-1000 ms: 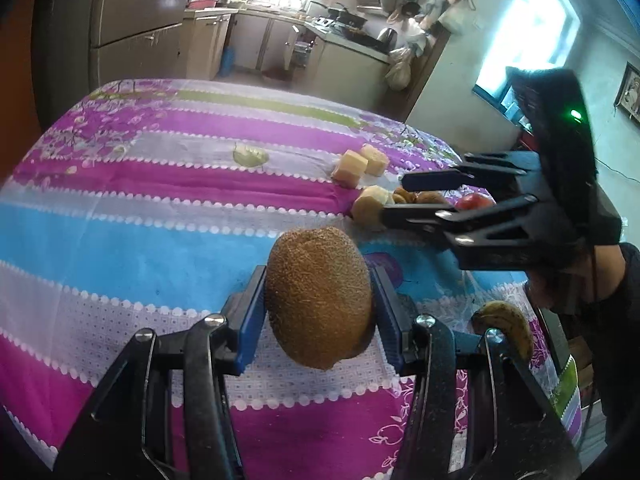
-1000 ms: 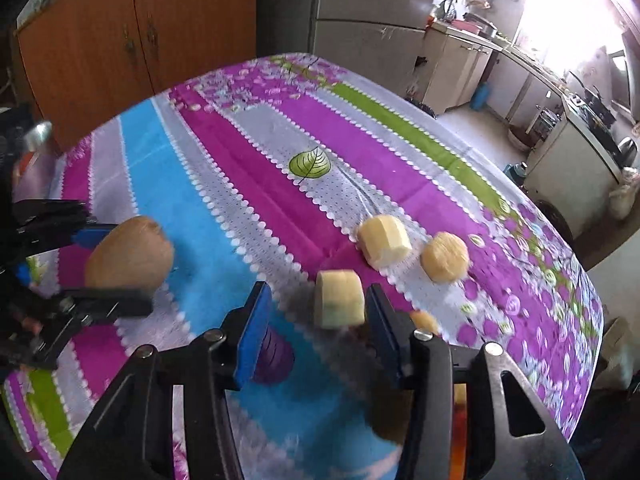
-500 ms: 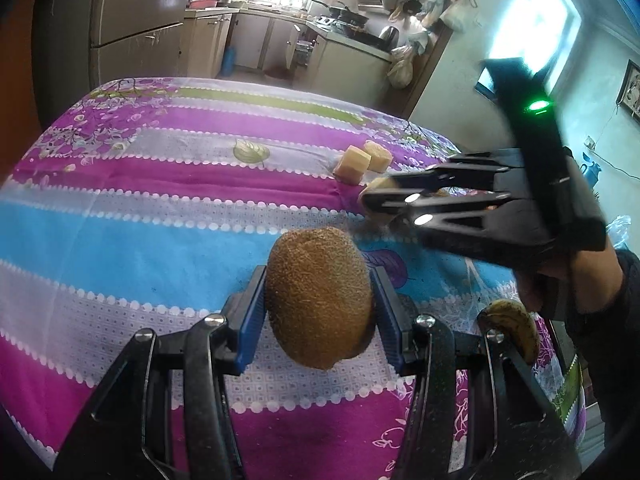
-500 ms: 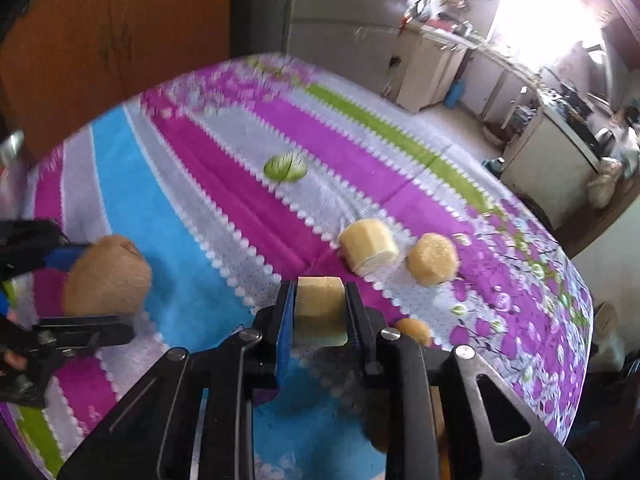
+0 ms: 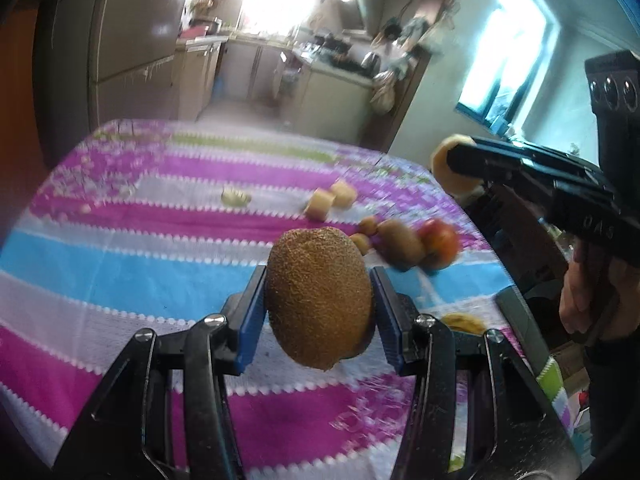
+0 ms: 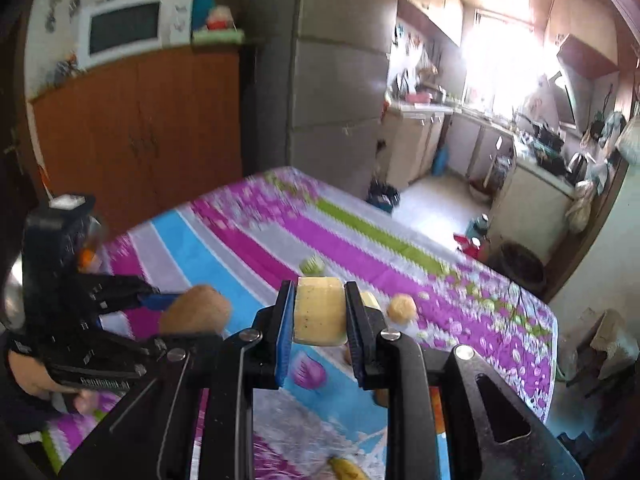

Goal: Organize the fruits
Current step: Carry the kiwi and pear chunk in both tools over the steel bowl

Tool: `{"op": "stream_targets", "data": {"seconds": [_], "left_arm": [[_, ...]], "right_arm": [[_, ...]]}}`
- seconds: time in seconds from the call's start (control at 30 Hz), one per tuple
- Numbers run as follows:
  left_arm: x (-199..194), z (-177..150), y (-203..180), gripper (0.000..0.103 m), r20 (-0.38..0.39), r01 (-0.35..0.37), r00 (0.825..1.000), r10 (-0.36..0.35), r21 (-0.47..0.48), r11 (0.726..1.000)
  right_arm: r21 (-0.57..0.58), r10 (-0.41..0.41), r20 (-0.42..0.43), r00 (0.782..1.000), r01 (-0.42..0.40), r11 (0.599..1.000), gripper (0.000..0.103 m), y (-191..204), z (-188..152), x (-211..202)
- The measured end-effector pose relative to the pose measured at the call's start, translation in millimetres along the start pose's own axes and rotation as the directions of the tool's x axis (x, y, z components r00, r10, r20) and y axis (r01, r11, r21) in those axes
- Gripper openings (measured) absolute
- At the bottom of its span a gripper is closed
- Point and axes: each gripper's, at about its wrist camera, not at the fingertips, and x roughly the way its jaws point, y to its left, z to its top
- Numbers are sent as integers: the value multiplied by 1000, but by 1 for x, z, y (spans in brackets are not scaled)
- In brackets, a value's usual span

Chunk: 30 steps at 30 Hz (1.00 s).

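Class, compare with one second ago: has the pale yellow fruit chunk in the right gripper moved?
Yes. The fruit chunk has gone up: it sat on the tablecloth between open jaws, and now the right gripper holds it clear above the cloth.

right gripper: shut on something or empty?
Shut on the pale fruit chunk: the right gripper's fingers press both its sides, holding it above the tablecloth.
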Motion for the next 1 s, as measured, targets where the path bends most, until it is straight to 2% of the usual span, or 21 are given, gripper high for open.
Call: {"op": "stream_targets", "data": {"seconds": [0.13, 0.3, 0.5, 0.57, 0.7, 0.83, 1.0], "left_arm": [[-55, 5, -4, 51, 78, -21, 997, 19, 25, 999], [-142, 5, 18, 51, 194, -118, 975, 112, 24, 993], [-233, -17, 82, 51, 263, -298, 915, 307, -73, 952], [-255, -30, 107, 51, 258, -347, 893, 368, -124, 930], [-279, -54, 155, 51, 210, -409, 868, 450, -214, 887], [-276, -71, 180, 51, 152, -428, 868, 473, -256, 867], [-255, -86, 189, 51, 80, -411, 894, 441, -248, 877]], "right_arm": [[-20, 55, 78, 995, -54, 998, 27, 35, 22, -30], [-63, 151, 119, 981, -145, 987, 27, 91, 42, -43], [-94, 291, 116, 950, -281, 955, 27, 164, 60, -34], [-106, 330, 104, 938, -320, 942, 27, 188, 63, -27], [-134, 392, 62, 918, -381, 915, 27, 234, 67, -9], [-152, 425, 12, 905, -419, 895, 27, 273, 65, 8], [-158, 439, -63, 896, -443, 882, 27, 303, 62, 37]]}}
